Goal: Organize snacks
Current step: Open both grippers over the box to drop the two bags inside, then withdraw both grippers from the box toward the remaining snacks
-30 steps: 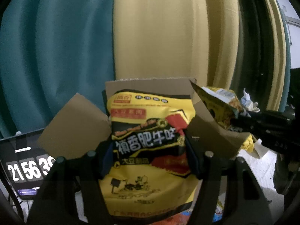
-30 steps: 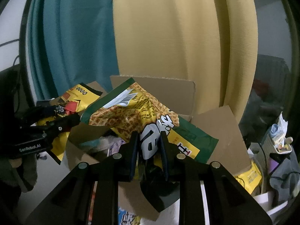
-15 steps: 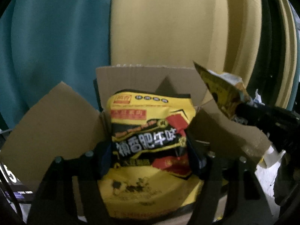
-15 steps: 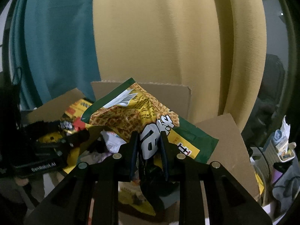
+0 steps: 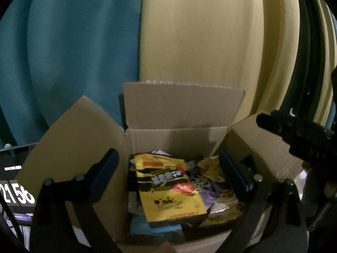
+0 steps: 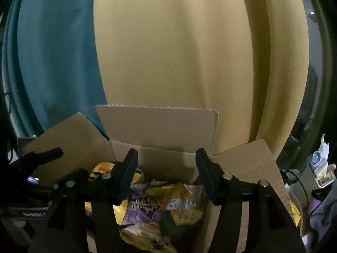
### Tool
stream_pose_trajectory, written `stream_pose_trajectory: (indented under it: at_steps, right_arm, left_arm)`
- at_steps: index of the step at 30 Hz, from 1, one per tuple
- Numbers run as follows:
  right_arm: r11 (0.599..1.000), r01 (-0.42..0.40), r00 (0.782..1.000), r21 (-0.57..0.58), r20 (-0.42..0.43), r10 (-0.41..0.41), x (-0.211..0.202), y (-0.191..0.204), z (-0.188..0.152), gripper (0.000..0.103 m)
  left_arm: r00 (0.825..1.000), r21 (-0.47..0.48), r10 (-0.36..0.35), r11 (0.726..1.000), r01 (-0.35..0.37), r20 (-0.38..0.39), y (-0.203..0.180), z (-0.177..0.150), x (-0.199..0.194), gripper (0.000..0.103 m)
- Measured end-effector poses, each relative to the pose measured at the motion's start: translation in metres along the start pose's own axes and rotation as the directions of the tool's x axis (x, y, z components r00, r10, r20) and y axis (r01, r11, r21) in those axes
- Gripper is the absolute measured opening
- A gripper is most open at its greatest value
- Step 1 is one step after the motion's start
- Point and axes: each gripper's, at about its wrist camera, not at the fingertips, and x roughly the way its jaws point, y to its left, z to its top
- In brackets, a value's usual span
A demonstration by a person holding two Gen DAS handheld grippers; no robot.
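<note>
Spreading wider, both jaw pairs grasp nothing: the left hand-held gripper (image 5: 168, 168) frames the yellow snack bag (image 5: 168, 187) lying in the cardboard box (image 5: 181, 109) at lower centre, and the right hand-held gripper (image 6: 166, 166) hangs above the packets there.

White digits "21 56" stood on a dark display screen (image 5: 15, 194) at about nine o'clock in the left wrist view — cut off by the edge of the frame, so anything after them could not be read. White Chinese characters ran across the black band of the yellow snack bag (image 5: 168, 186) lying in the cardboard box (image 5: 179, 107) at six o'clock, too blurred to make out; a red label above them was also unreadable. In the right wrist view, pale lettering sat on the body of the left gripper (image 6: 33, 214) at eight o'clock — it began "GenRobot" and was dim. The packets in the box there carried print too small and dark to read.
</note>
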Motion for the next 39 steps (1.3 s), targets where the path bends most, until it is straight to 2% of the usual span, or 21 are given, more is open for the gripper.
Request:
stream_pose_trajectory:
  at_steps: [9,21,34,39]
  right_arm:
    - [1.000,0.008,1.000,-0.002,-0.005,-0.008,-0.023,0.008,-0.007,0.060]
    - [1.000,0.009,1.000,0.002,0.026,-0.009,-0.086,0.021,-0.012,0.060]
    - [1.000,0.008,0.999,-0.004,0.033,-0.008,-0.138,0.033,-0.036,0.060]
    - [1.000,0.005,1.000,0.002,0.011,-0.005,-0.145,0.034,-0.053,0.060]
  left_arm:
    - [0.999,0.011,-0.011,1.000,0.011,0.041,-0.006,0.004,-0.041,0.097]
    - [0.996,0.032,-0.039,0.999,0.036,0.083,-0.020,-0.002,-0.099,0.097]
    - [0.996,0.050,-0.043,0.998,0.039,0.081,-0.029,-0.034,-0.147,0.097]
    - [0.998,0.036,-0.036,0.999,0.034,0.048,-0.025,-0.056,-0.152,0.097]
